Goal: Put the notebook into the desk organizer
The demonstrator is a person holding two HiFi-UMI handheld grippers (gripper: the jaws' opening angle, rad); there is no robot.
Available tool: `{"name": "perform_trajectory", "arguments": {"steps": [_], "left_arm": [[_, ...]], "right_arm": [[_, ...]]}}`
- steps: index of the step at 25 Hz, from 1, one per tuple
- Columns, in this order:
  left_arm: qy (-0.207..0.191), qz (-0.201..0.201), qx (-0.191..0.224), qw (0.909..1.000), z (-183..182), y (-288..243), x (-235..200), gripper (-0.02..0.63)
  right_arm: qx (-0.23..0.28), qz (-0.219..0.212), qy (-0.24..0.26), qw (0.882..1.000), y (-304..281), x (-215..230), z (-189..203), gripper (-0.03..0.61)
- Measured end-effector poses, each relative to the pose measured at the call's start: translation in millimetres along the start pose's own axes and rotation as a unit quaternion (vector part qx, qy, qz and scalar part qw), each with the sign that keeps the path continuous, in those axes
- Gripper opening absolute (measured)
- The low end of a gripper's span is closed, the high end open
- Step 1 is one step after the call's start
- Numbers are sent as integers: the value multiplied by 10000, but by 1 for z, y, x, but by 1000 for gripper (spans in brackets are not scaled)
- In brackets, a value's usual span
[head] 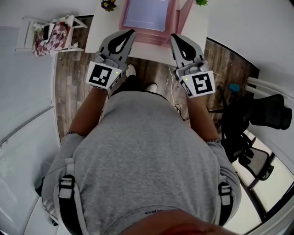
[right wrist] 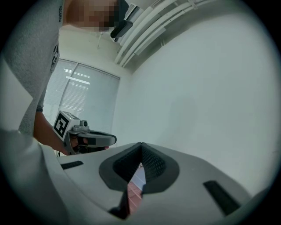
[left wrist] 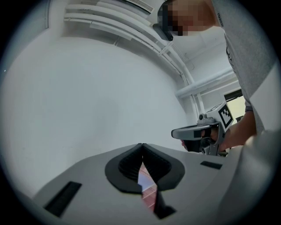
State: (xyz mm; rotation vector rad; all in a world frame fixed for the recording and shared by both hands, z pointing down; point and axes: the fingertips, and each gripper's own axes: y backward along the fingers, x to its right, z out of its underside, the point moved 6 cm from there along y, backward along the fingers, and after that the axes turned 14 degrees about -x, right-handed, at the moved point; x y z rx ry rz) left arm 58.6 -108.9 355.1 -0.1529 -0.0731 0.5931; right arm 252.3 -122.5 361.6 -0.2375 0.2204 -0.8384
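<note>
a white table [head: 103, 27] stands below me on a wood floor [head: 73, 92]. purple flowers [head: 109, 4] sit at its far left corner and a green plant [head: 201, 2] at its far right. left of the table, a white rack [head: 27, 33] holds a patterned cloth [head: 54, 34]. a black chair [head: 264, 112] stands to my right, a blue thing [head: 234, 87] near it. a cable [head: 173, 94] trails on the floor. blinds [right wrist: 83, 99] cover a window.
</note>
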Motion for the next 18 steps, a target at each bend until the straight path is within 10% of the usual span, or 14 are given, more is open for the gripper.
{"name": "perform_trajectory", "arguments": {"steps": [18], "left_arm": [[-10, -14, 14, 10000, -1, 3, 2, 19]], "right_arm": [[18, 52, -66, 10000, 1, 0, 2, 6]]}}
